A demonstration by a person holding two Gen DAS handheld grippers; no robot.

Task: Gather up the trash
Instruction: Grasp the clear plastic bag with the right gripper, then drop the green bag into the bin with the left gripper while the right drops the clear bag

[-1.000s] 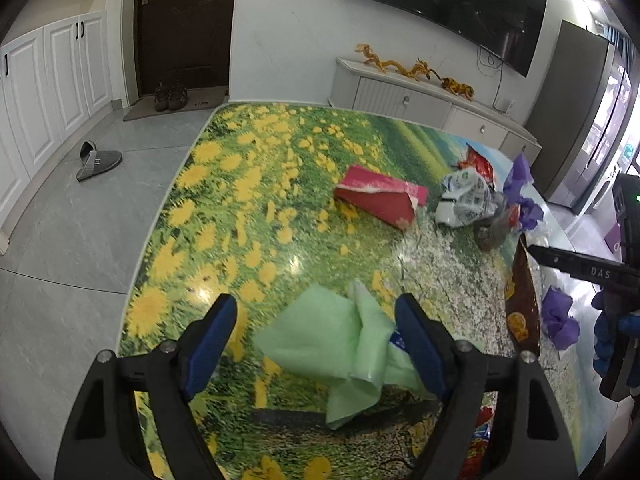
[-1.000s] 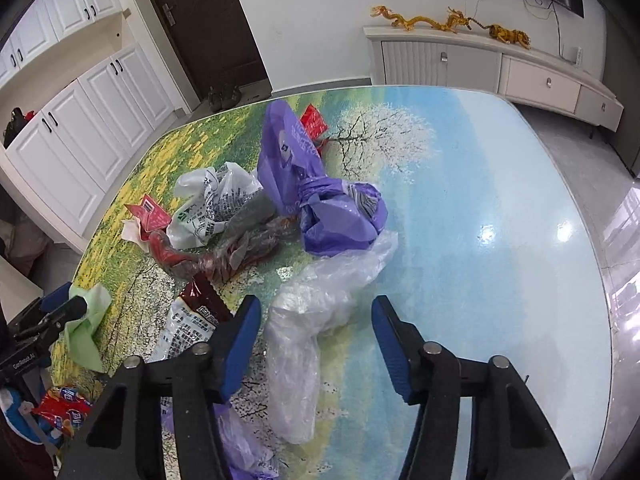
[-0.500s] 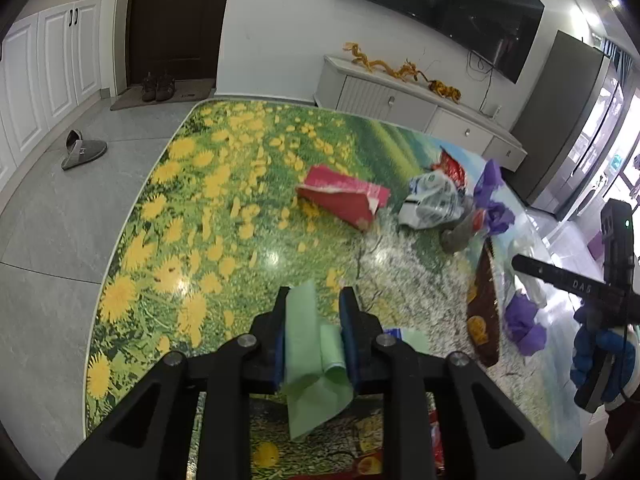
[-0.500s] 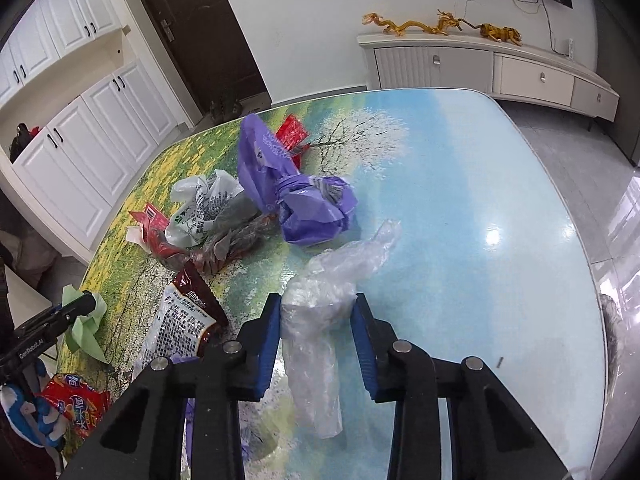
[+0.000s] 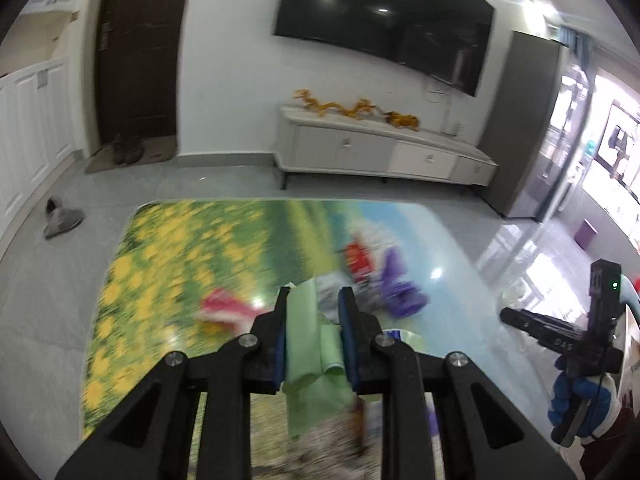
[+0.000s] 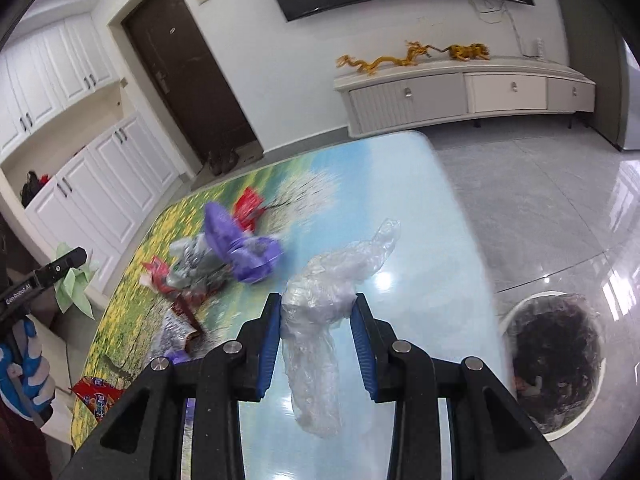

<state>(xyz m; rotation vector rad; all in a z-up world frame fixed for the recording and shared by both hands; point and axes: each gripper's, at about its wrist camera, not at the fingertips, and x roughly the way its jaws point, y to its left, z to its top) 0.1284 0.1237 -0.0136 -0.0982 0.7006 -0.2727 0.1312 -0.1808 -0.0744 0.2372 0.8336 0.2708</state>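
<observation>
My left gripper (image 5: 313, 297) is shut on a pale green plastic bag (image 5: 311, 368) and holds it above the table; the bag also shows in the right wrist view (image 6: 74, 288). My right gripper (image 6: 316, 303) is shut on a crumpled clear plastic bag (image 6: 320, 304), lifted off the table. A white bin (image 6: 554, 360) with a dark liner stands on the floor to the right of the table. Purple bags (image 6: 244, 248), red wrappers (image 6: 248, 204) and a white printed bag (image 6: 188, 260) lie on the flower-print table (image 6: 400, 184).
A snack packet (image 6: 98, 394) lies at the table's near left edge. A white sideboard (image 6: 460, 94) stands at the far wall beside a dark door (image 6: 188, 76). White cupboards (image 6: 100, 168) line the left wall. A slipper (image 5: 62, 220) lies on the floor.
Both grippers closed on their bags, then lifted them off the table. The views have tilted up and the right one has swung toward the bin.
</observation>
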